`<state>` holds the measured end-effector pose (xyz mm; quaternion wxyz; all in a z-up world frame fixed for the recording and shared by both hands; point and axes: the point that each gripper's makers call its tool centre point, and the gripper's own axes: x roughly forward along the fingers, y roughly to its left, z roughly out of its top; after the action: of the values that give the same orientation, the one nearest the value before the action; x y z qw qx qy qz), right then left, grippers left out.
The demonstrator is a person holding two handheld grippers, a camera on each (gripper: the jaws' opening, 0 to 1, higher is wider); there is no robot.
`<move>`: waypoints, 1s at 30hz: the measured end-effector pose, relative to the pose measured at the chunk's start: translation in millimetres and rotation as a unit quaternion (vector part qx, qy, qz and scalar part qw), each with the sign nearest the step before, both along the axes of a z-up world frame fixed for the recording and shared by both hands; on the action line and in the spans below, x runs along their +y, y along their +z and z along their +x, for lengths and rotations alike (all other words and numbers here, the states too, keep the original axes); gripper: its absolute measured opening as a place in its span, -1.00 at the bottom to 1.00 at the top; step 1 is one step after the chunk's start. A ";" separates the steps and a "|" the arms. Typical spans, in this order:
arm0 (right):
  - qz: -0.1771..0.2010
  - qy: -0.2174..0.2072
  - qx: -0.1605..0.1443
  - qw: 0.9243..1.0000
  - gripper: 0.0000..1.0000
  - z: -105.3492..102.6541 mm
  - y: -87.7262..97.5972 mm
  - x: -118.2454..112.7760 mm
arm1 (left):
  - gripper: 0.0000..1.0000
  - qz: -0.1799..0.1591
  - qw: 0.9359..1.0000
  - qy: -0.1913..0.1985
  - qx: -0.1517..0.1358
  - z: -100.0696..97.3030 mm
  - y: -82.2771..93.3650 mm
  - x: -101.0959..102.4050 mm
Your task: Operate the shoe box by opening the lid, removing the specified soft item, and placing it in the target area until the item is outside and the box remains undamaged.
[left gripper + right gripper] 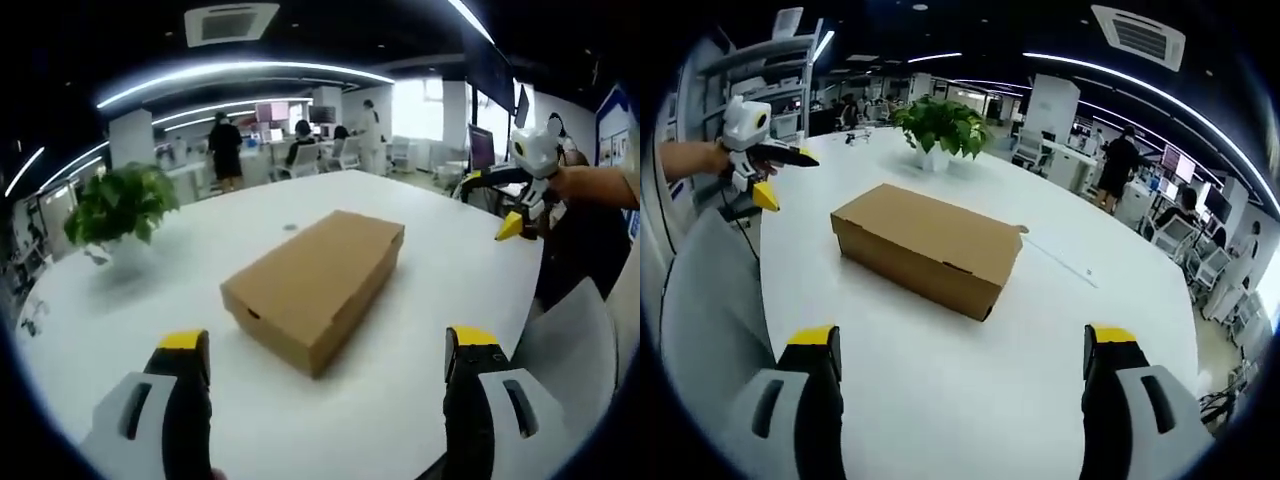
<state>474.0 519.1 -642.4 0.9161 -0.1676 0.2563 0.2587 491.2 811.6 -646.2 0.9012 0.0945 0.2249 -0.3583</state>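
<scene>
Two open tools [327,370] [965,370], one closed shoe box [315,285], one plant [938,125].

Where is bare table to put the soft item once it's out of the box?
Bare white table lies between the right claw and the closed shoe box; more beyond the box's far long side. The plant crowds the far end.

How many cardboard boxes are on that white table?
1: a single closed shoe box lies near the middle of the white table, ahead of both open grippers, with a potted plant beyond it in the right gripper view. The frames show no other boxes.
</scene>
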 end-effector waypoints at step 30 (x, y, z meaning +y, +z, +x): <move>-0.016 0.080 0.020 0.996 0.68 71.5 -32.6 18.0 | 0.84 0.005 1.000 0.020 0.016 27.8 -31.9 -12.1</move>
<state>545.5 537.1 -674.9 0.8844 -0.1967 0.2644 0.3306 519.1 799.5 -678.1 0.9039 0.0884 0.2429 -0.3409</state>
